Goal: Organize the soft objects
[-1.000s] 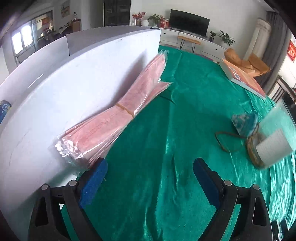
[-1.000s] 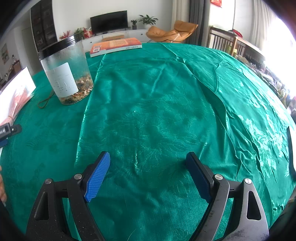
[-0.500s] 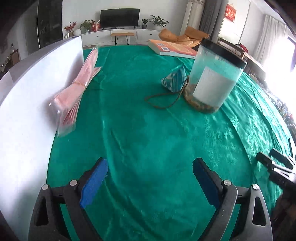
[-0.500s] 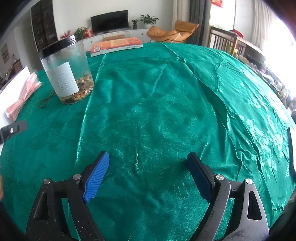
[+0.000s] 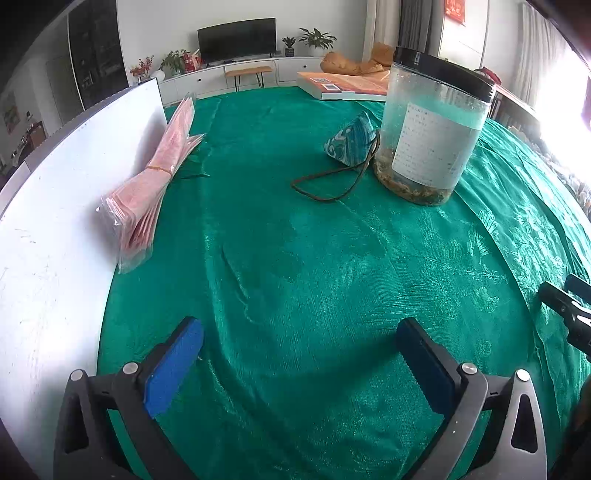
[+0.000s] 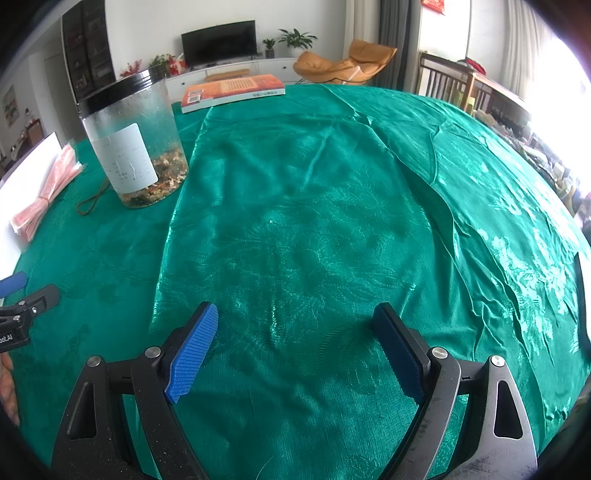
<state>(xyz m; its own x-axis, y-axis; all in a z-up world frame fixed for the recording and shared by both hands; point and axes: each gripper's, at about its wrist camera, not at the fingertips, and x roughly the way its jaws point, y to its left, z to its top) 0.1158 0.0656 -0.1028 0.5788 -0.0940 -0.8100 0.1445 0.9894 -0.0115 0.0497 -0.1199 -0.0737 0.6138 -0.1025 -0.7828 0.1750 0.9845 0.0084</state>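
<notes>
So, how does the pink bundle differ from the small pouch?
The pink bundle is long and flat, in clear plastic, banded at the middle; the pouch is short, pyramid-shaped, of patterned teal fabric. The bundle leans on the white board; the pouch sits beside the jar, trailing a brown cord. Both rest on the green cloth.

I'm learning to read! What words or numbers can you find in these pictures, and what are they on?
"ootAI": cut off at the picture's edge, on the left gripper body.
White label on the jar: printed lines, too small to read.
Orange book cover: writing and a code square, too blurred.
Red wall hanging: marks, unreadable.
</notes>
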